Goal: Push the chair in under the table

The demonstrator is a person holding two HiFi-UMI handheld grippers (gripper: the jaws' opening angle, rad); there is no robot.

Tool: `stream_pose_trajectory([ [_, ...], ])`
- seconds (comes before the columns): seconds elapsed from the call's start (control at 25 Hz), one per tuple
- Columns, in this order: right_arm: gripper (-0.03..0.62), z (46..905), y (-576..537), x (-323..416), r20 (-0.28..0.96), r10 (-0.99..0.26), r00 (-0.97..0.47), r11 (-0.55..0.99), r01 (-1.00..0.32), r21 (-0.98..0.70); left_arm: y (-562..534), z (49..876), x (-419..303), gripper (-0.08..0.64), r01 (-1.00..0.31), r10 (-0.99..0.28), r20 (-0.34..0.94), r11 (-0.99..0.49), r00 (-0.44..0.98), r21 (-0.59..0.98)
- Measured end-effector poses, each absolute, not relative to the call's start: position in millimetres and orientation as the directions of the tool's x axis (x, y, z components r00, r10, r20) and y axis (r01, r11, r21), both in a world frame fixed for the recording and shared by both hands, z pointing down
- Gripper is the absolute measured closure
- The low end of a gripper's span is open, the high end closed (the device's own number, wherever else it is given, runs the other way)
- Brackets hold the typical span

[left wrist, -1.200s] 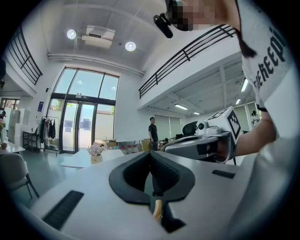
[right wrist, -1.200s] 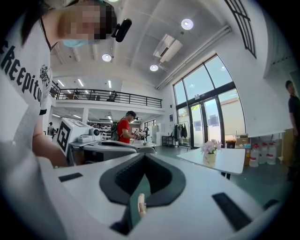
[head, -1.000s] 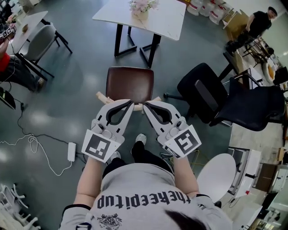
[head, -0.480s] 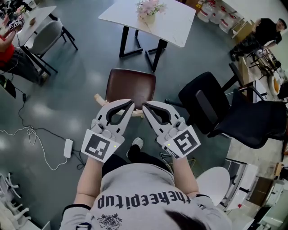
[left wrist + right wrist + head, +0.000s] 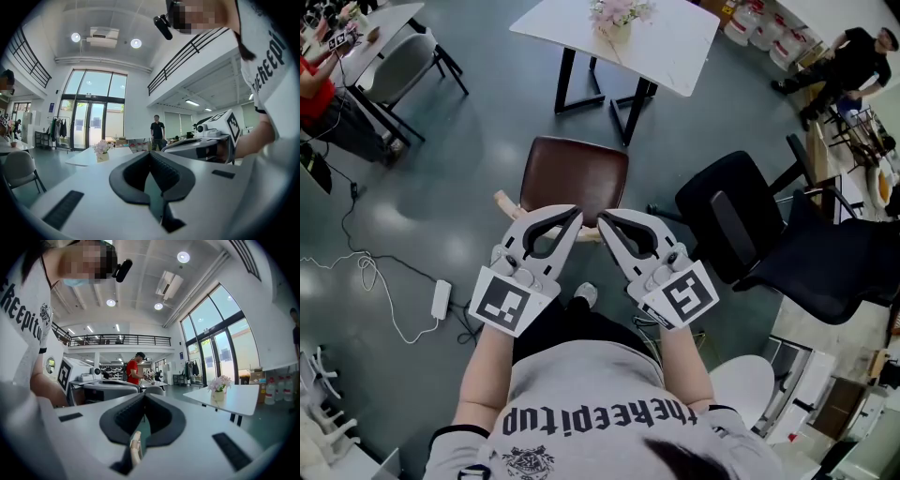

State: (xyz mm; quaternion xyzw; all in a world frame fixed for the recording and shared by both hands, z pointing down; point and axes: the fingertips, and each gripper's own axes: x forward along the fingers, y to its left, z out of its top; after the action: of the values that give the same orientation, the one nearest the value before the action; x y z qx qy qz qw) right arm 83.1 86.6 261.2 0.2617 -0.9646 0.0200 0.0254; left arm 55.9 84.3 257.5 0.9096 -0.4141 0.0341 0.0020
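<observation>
Both tools are level and side by side. The left gripper (image 5: pixel 577 212) has its jaws closed tip to tip, and so does the right gripper (image 5: pixel 602 216), with nothing clamped in either. Their tips lie right over the wooden back rail (image 5: pixel 507 202) of the brown-seated chair (image 5: pixel 577 176). The chair stands on the grey floor near the white table (image 5: pixel 675 47), with its seat out in the open. A flower vase (image 5: pixel 617 26) stands on the tabletop.

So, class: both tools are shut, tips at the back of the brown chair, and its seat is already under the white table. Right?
Not quite. The head view shows the chair standing short of the table, floor visible between them. The rest holds: left tool and right tool are shut, tips at the chair's back.
</observation>
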Motion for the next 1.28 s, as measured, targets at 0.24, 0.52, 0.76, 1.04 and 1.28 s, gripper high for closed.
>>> stream_pose_trajectory([
  [0.24,0.581,266.3,87.0,83.9,0.062,-0.502,-0.863,0.863,-0.504,-0.037,84.1,261.5,57.7,0.545,-0.750,-0.749,0.081,-0.661,0.658,-0.026],
  [0.52,0.580,272.6,76.1,80.2,0.073,-0.513,-0.855,0.856,-0.516,-0.038,74.6,270.2,52.7,0.545,-0.737,-0.736,0.106,-0.675,0.669,-0.029],
  [0.76,0.580,281.4,65.9,75.4,0.104,-0.527,-0.844,0.846,-0.532,-0.029,64.5,278.6,44.3,0.545,-0.727,-0.724,0.135,-0.686,0.676,-0.038],
  [1.04,0.580,302.3,54.4,62.6,0.175,-0.539,-0.824,0.835,-0.550,-0.019,49.6,299.4,26.5,0.545,-0.712,-0.711,0.187,-0.699,0.678,-0.075],
  [1.28,0.579,321.8,47.3,51.1,0.232,-0.530,-0.816,0.839,-0.545,0.000,39.5,323.1,15.4,0.543,-0.671,-0.676,0.261,-0.731,0.689,-0.123],
])
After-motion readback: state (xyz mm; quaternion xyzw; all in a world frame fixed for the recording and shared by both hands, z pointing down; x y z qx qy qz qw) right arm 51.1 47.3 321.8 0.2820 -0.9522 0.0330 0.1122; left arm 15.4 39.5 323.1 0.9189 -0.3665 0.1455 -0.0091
